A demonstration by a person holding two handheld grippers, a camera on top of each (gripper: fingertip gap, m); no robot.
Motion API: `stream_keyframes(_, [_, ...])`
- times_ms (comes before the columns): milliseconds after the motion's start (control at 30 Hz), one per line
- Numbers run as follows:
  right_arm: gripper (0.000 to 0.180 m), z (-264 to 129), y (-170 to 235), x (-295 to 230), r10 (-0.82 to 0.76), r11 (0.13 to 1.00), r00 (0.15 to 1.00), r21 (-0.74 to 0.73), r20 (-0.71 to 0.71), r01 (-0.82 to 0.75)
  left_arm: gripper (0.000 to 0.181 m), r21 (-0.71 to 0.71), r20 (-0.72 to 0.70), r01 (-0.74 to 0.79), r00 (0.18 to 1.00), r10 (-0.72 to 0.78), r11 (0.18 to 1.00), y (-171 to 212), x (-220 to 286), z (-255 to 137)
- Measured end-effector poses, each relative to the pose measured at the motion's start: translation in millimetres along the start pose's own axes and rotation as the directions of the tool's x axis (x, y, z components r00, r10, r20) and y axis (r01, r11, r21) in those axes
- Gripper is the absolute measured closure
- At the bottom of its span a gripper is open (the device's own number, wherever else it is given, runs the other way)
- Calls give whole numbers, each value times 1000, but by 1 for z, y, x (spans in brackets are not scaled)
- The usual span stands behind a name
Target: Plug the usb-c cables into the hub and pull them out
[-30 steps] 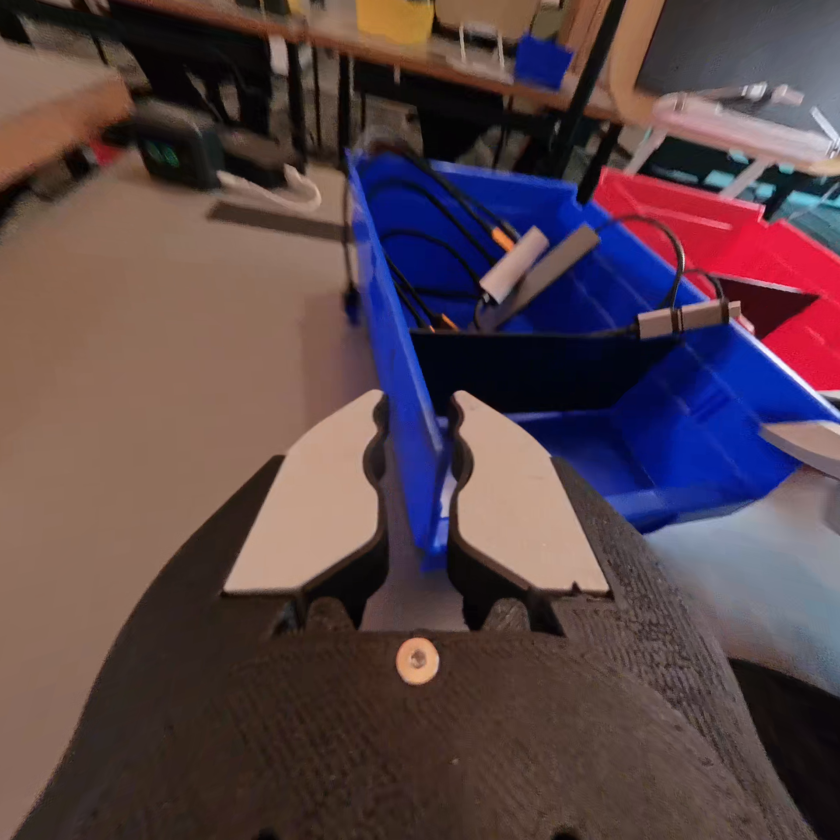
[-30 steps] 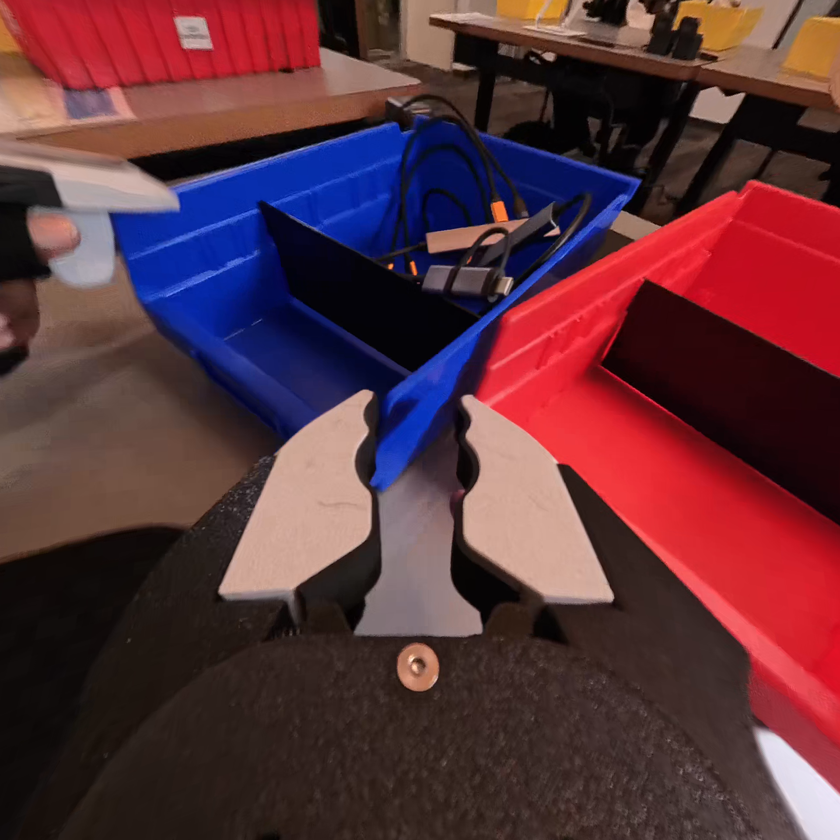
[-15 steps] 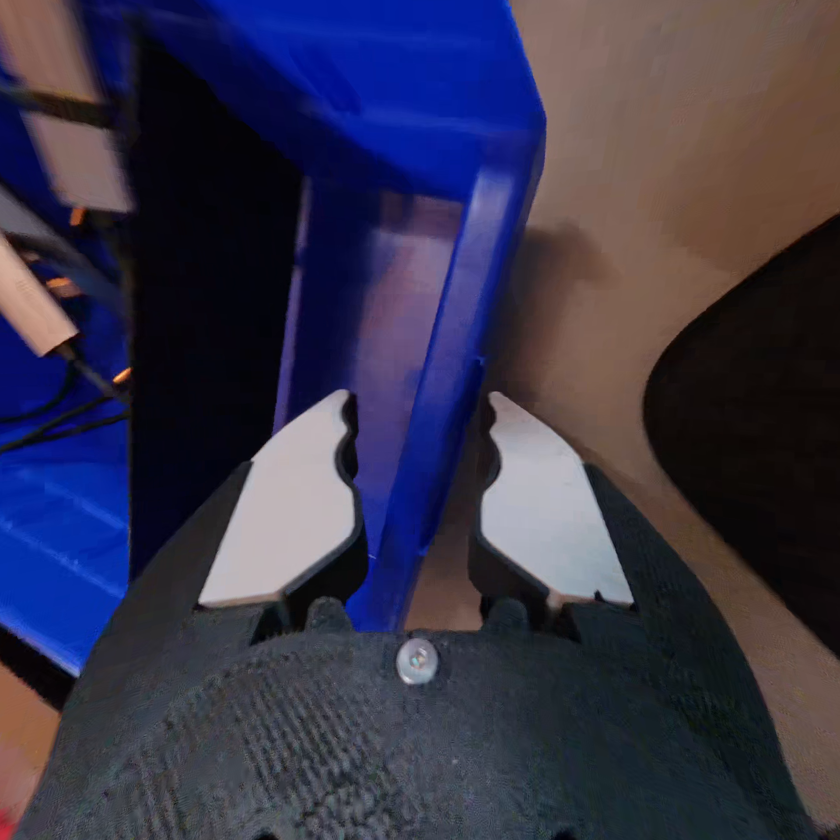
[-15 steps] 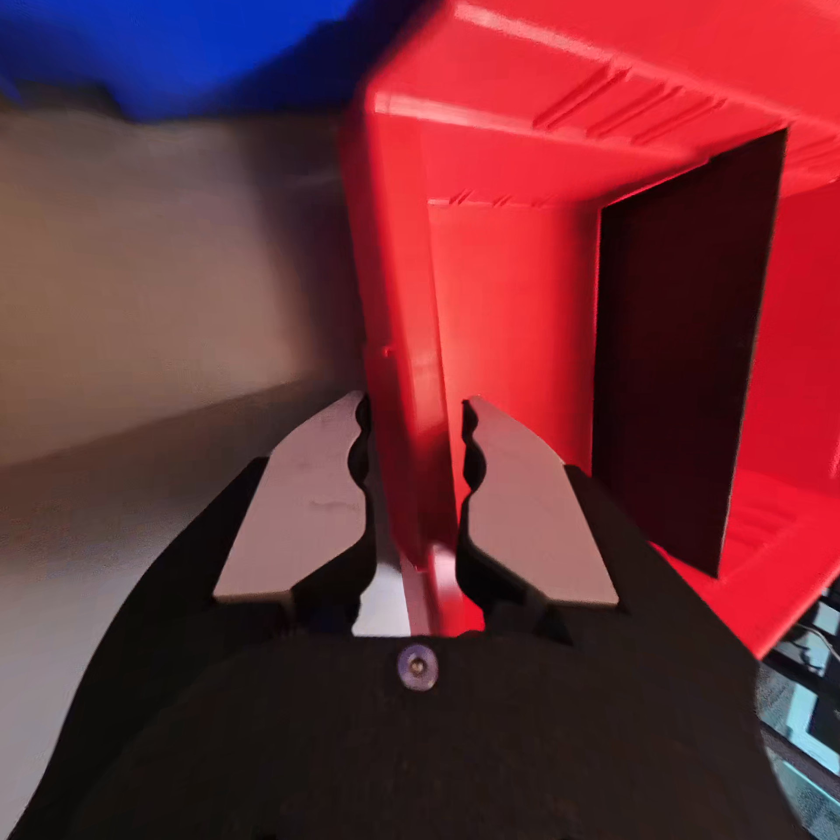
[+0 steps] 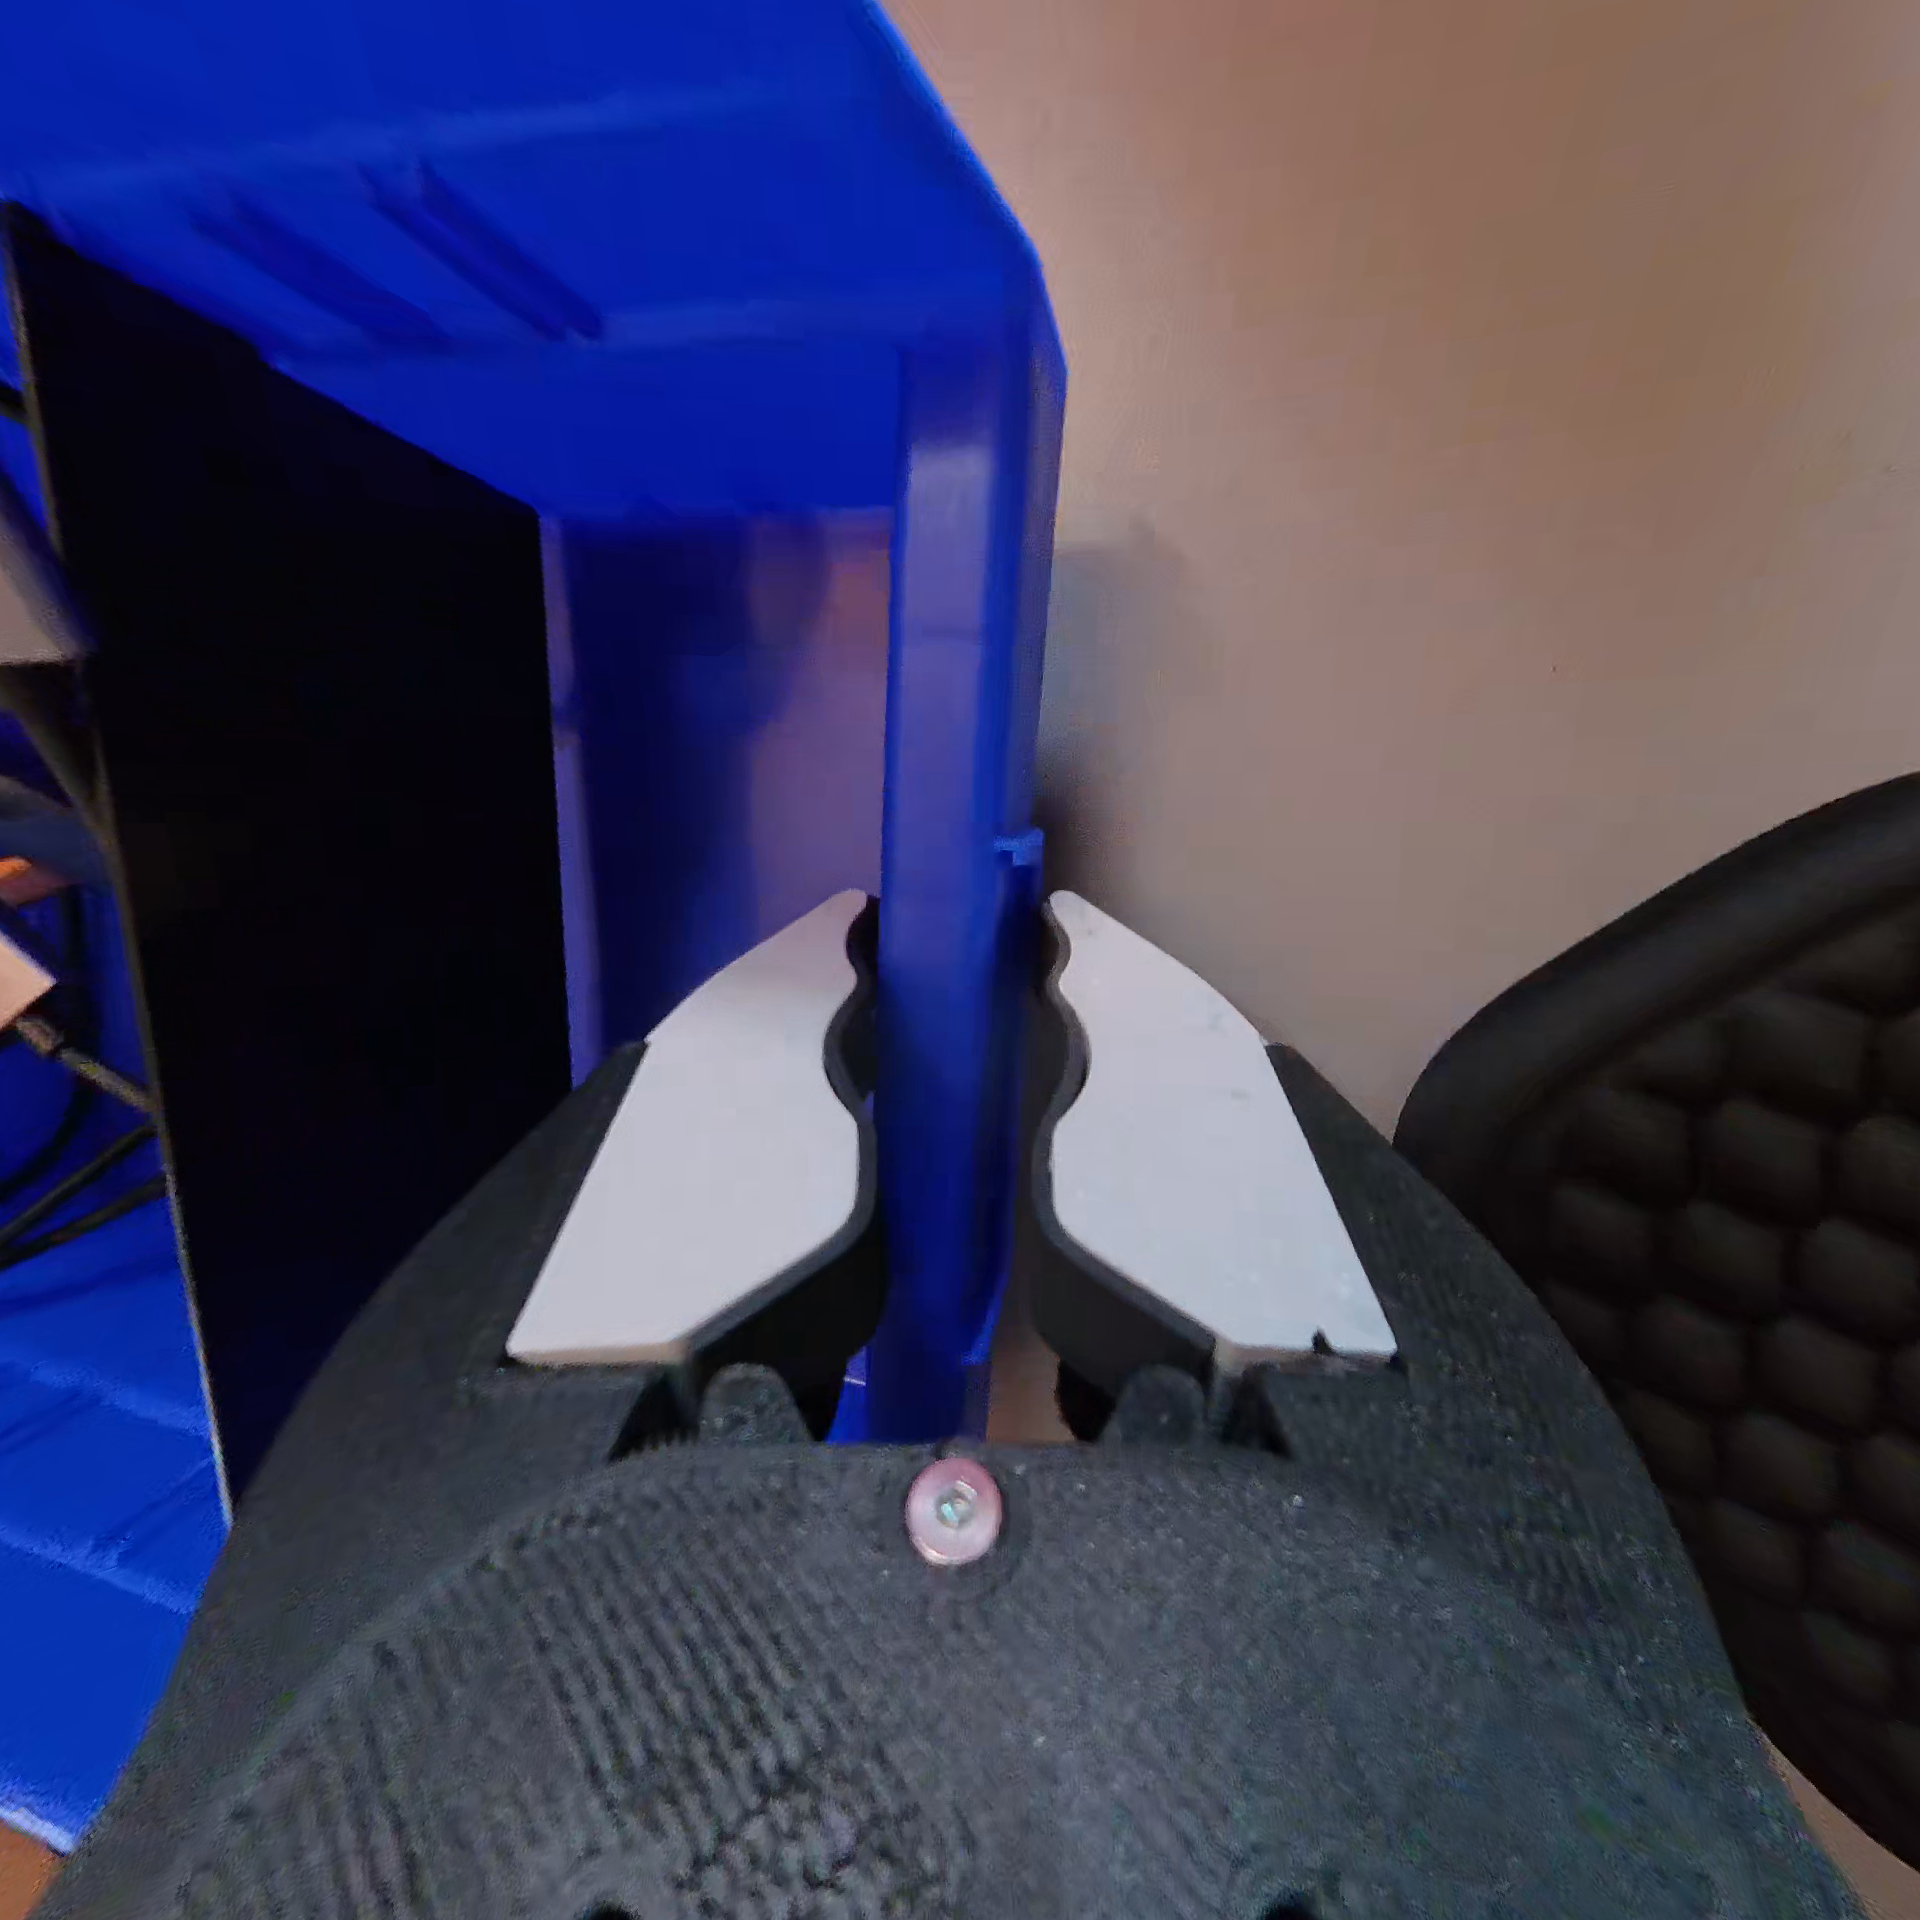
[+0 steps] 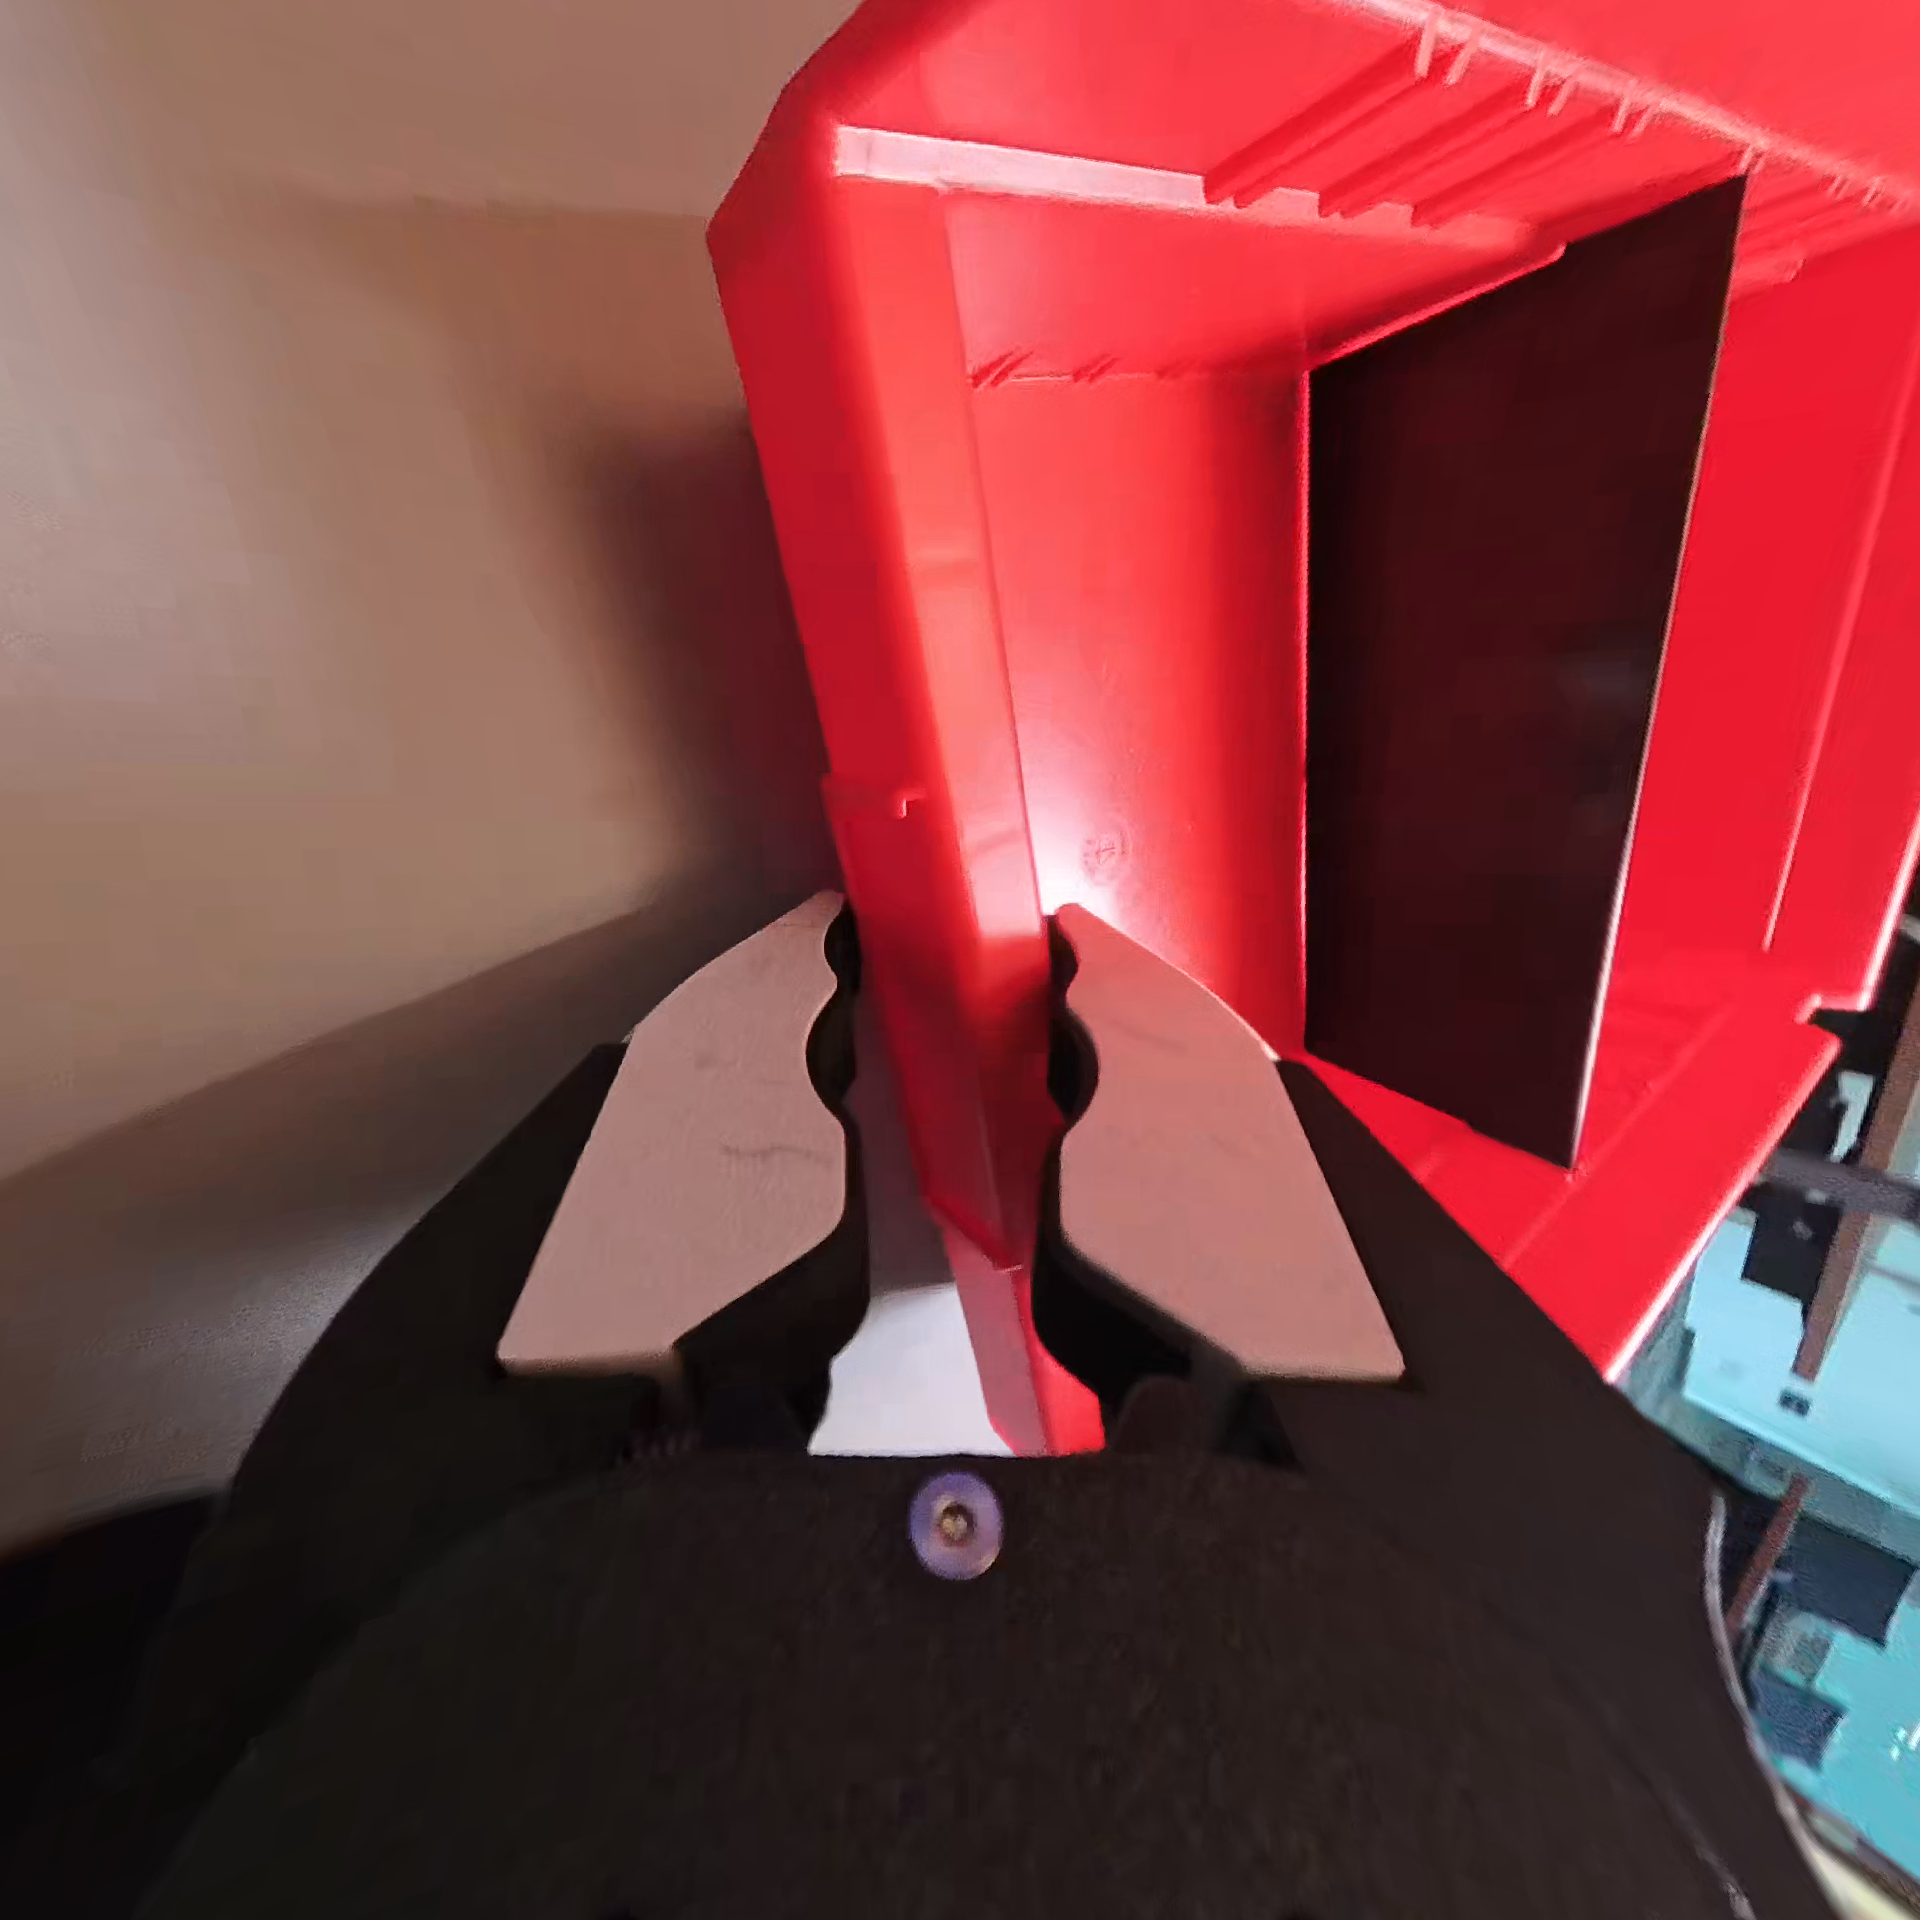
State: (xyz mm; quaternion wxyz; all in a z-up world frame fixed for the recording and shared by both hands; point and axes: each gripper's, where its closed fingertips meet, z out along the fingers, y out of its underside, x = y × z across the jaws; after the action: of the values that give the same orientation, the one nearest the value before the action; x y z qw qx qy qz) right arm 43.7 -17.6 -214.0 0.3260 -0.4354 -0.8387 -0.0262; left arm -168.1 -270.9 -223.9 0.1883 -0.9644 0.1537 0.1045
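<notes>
Rim of the blue bin runs straight up between our left gripper; the two pale fingers sit close on either side of that wall, narrowly parted, and they appear to clamp it, one fingertip inside the bin and one outside over the tan tabletop; left of the inner finger stands a black divider crossing the bin; beyond the divider, at the far left edge of our left wrist view, we see only slivers of the black cables, with a scrap of orange among them; we cannot make out the hub from here, nor whether any cable is plugged in; to the right of the outer finger, resting on the tabletop, lies a black padded object with a honeycomb pattern.

Our right gripper takes the red bin the same way; its fingers are a little apart with the bin's side wall rising between them, the left fingertip outside over the tabletop, the right fingertip inside; the wall touches both fingertips, so we read this as a grip on the rim; ahead and right of the inner finger a dark divider stands across the red bin; the compartment nearest the gripper shows bare red floor; past the bin's right edge, blurred teal and dark shapes are too unclear for us to name.
</notes>
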Motion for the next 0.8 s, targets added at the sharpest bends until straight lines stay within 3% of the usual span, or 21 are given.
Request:
stream_keyframes(267, [146, 10, 73, 43, 109, 990, 994, -92, -24, -110, 153, 5, 21, 18, 1000, -18, 1000, -4, -12, 5])
stream_keyframes(567, [143, 43, 91, 96, 236, 959, 968, -139, -83, -246, 152, 8, 86, 19, 996, -19, 1000, -2, -67, 19])
stream_keyframes(667, [133, 44, 79, 105, 340, 935, 936, -69, -91, -347, 150, 17, 102, 23, 994, -24, 1000, 0, -87, 22])
stream_keyframes(800, [132, 3, 38, 116, 501, 846, 862, 251, -76, -470, 143, 166, 36, 102, 993, -109, 981, -16, -96, -3])
